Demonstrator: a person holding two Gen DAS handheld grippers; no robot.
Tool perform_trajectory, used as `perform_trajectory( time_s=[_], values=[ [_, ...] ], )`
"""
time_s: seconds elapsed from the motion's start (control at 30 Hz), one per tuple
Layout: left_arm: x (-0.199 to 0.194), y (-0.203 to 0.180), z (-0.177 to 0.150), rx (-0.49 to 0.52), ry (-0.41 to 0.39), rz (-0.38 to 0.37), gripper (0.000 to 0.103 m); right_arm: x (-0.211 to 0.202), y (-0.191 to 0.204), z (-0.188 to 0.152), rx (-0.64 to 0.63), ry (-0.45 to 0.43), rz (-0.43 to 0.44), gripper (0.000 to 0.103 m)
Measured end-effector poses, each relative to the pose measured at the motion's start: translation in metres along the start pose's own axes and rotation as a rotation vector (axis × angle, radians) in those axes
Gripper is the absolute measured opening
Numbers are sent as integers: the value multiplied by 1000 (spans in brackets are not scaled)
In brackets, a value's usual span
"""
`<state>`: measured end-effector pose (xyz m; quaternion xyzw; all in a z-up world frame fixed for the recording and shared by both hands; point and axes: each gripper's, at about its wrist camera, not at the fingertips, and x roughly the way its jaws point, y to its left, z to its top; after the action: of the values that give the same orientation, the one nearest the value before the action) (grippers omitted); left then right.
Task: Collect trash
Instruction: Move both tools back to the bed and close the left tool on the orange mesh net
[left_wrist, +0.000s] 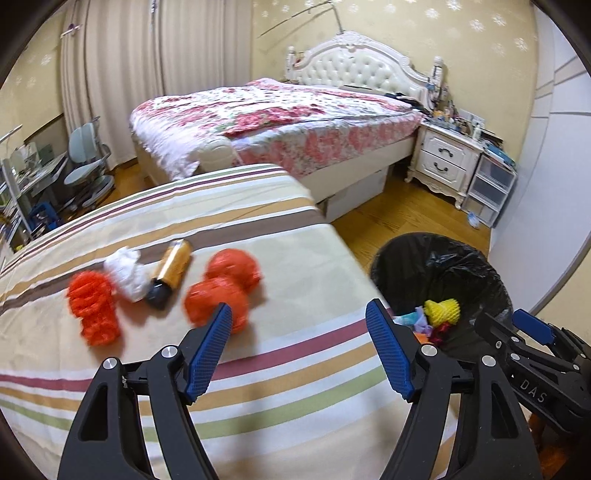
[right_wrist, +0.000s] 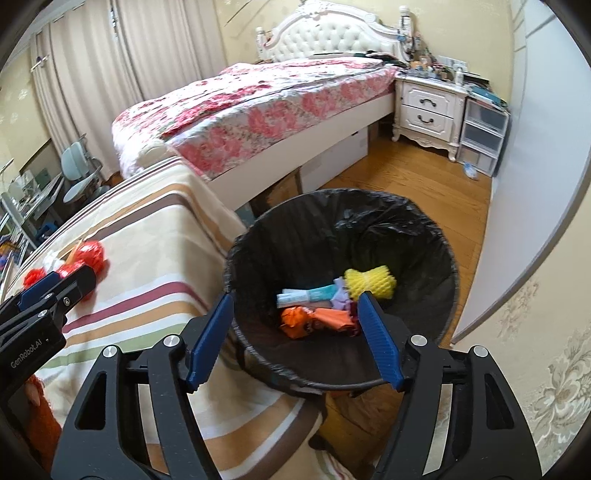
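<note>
While both tongs stand open with nothing between their blue pads, the trash is shared between the striped surface and the bin. The left tongs (left_wrist: 298, 349) hang over the striped cloth of the surface (left_wrist: 258, 369), pointing down at a slant. Just beyond their left pad lie two orange-red net balls (left_wrist: 221, 291), touching each other. To the left of these lies a gold tube with a black cap (left_wrist: 170, 273), then a crumpled white tissue (left_wrist: 127, 273) beside it, and further left an orange foam net sleeve (left_wrist: 94, 308). All of these are a little blurred.

The right tongs (right_wrist: 295, 338) hang over the black-lined trash bin (right_wrist: 406, 221), which stands on the wooden floor just beside the right edge of the surface. At the bottom of the bin lie a yellow foam net (right_wrist: 369, 282), an orange wrapper (right_wrist: 297, 321), a pale blue-and-white packet (right_wrist: 303, 295) and some lilac paper, all close together. Far behind are a bed with a floral cover (right_wrist: 258, 107) and a white nightstand (right_wrist: 428, 107).
</note>
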<state>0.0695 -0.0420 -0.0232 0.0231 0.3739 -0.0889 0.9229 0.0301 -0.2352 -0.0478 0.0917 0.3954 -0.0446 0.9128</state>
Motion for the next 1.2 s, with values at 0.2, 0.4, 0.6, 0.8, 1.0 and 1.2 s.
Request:
perform_trajectory(
  time_s=[0.2, 0.4, 0.6, 0.8, 1.0, 1.2],
  values=[
    [-12, 48, -12, -72, -6, 103, 73, 3, 47, -7, -79, 19, 72, 71],
    [-21, 100, -19, -167, -18, 218, 78, 5, 91, -11, -156, 38, 134, 72],
    [-7, 132, -18, -213, 18, 250, 78, 12, 129, -13, -216, 61, 174, 72],
    [5, 146, -19, -210, 52, 223, 68, 19, 154, -18, -259, 84, 192, 73],
    [7, 156, -29, -227, 85, 165, 41, 24, 171, -17, -276, 92, 205, 73],
    [-3, 166, -35, -239, 71, 154, 35, 28, 190, -12, -283, 90, 225, 74]
  ],
)
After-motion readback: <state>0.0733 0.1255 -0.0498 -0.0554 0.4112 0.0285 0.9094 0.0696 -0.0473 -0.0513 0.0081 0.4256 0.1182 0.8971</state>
